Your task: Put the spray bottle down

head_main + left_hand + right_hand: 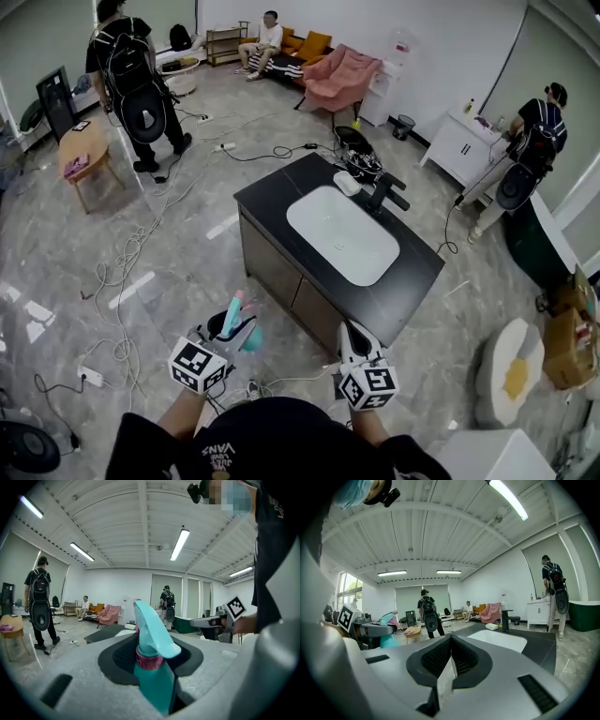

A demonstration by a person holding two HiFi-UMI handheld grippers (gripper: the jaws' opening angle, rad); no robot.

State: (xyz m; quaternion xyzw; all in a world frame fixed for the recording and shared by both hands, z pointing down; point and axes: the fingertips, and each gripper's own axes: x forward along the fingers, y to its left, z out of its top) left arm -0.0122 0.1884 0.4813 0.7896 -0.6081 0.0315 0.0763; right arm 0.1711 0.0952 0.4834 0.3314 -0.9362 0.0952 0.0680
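Note:
The spray bottle is teal, with a magenta collar and a pink nozzle tip. It stands upright between the jaws of my left gripper, which is shut on its neck, low in the head view just left of centre. In the left gripper view the spray bottle's trigger head fills the middle, above the left gripper. My right gripper is beside it to the right, shut with nothing between its pads. Both are held in front of the near corner of the black counter, short of it.
A white sink is set in the counter, with a black faucet and a white soap dish at its far end. Cables trail over the floor at left. One person stands at far left, another at right.

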